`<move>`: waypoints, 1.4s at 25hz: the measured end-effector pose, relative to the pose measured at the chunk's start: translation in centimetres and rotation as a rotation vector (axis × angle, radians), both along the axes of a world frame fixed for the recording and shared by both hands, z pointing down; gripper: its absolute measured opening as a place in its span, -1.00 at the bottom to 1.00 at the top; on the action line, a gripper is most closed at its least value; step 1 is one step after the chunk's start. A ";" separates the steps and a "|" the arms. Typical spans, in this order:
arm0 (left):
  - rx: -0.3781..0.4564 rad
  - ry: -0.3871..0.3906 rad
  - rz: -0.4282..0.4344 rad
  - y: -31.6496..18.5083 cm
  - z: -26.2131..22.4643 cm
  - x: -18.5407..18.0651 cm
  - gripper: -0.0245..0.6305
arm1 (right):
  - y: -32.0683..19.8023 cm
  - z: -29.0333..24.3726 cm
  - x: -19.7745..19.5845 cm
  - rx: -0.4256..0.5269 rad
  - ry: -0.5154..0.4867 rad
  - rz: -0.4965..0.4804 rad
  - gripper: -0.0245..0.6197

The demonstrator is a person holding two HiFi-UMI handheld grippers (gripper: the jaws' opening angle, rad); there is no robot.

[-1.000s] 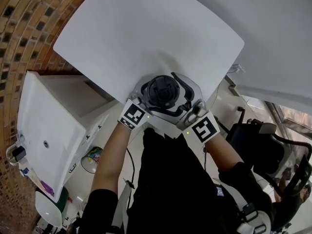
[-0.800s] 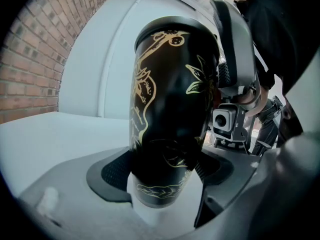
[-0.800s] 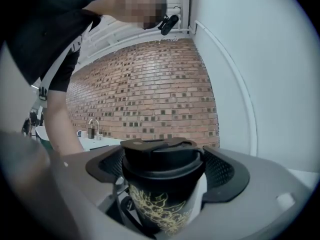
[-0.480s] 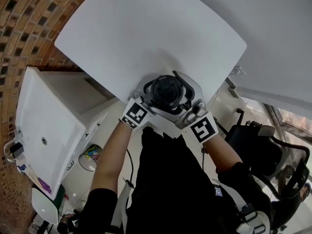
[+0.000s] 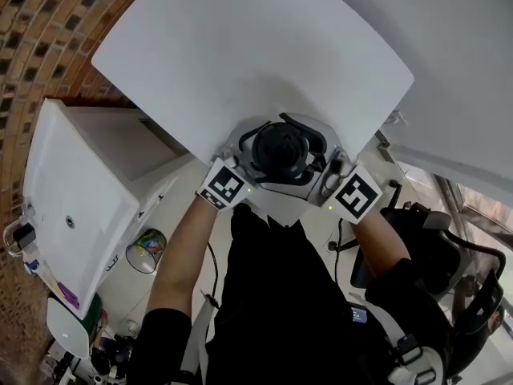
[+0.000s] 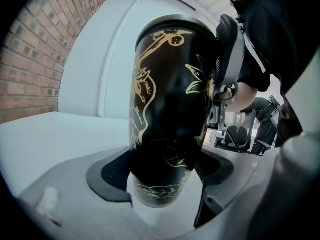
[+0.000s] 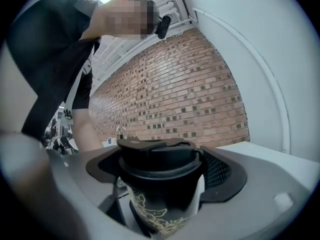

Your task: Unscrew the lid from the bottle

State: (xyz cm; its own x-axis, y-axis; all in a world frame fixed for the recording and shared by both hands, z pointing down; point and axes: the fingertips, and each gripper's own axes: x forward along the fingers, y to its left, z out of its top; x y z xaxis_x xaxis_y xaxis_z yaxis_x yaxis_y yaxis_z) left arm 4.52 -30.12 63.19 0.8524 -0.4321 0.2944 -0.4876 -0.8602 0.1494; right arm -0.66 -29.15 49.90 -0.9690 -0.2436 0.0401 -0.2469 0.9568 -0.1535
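A black bottle (image 6: 170, 99) with gold line drawings stands upright at the near edge of the white table (image 5: 240, 54). My left gripper (image 6: 162, 181) is shut on its lower body, a dark pad against each side. The bottle's black lid (image 7: 157, 159) sits on top and shows as a dark round disc (image 5: 280, 149) in the head view. My right gripper (image 7: 159, 176) is shut on the lid, its pads (image 7: 220, 171) pressing the rim from both sides. In the left gripper view the right gripper's finger (image 6: 227, 54) wraps the bottle's top.
A white cabinet unit (image 5: 80, 191) stands to the left beside a brick wall (image 5: 40, 22). A black chair (image 5: 433, 247) is at the right. The person's black-clad body (image 5: 280, 295) is close behind both grippers. A second white table (image 5: 465, 62) lies at the right.
The right gripper has swung around the lid, its marker cube moving right and up. The left gripper and bottle have stayed almost still.
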 end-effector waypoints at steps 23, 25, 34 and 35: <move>0.001 -0.053 -0.096 -0.1 0.4 -0.8 0.28 | -1.4 -6.9 5.4 0.005 -0.086 0.104 0.51; -0.006 -0.060 -0.107 0.2 0.5 -1.2 0.28 | -1.1 -6.8 5.8 0.006 -0.084 0.113 0.51; -0.081 -0.022 -0.205 2.7 0.7 -4.3 0.28 | 1.9 -7.6 5.7 0.037 -0.064 0.147 0.51; -0.086 -0.010 -0.222 3.2 0.3 -4.7 0.28 | 2.6 -8.0 5.5 0.046 -0.062 0.151 0.51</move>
State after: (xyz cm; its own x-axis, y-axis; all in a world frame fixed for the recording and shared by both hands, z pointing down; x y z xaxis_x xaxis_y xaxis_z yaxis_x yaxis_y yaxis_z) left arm -0.16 -26.96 63.49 0.7362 -0.5813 0.3466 -0.6651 -0.7161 0.2117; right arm 4.85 -26.55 41.92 -0.9217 -0.3865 -0.0333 -0.3795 0.9161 -0.1295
